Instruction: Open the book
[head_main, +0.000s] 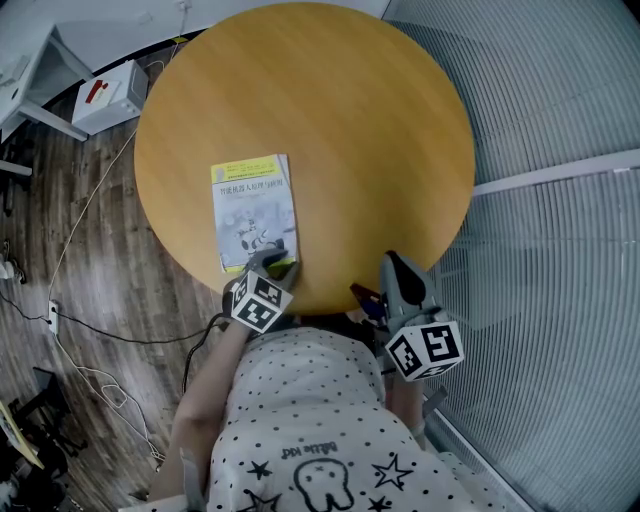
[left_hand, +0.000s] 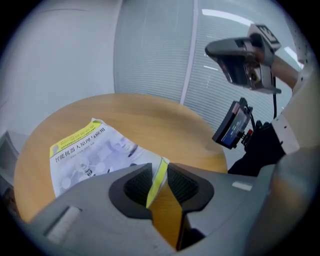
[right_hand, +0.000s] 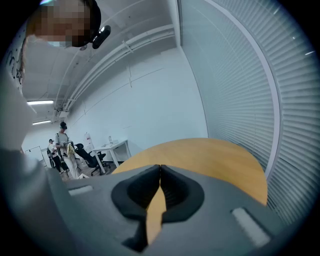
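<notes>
The book (head_main: 255, 212) lies closed on the round tabletop (head_main: 350, 120) near its front edge. Its pale cover has a yellow band on top and a Chinese title beginning "智能机器人". The left gripper (left_hand: 160, 172) pinches the cover's near yellow corner between its jaws. The right gripper (right_hand: 160, 170) hangs beside the book with its jaws pressed together on nothing.

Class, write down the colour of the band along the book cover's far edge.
Yellow; the band on the book shows best in the head view.
</notes>
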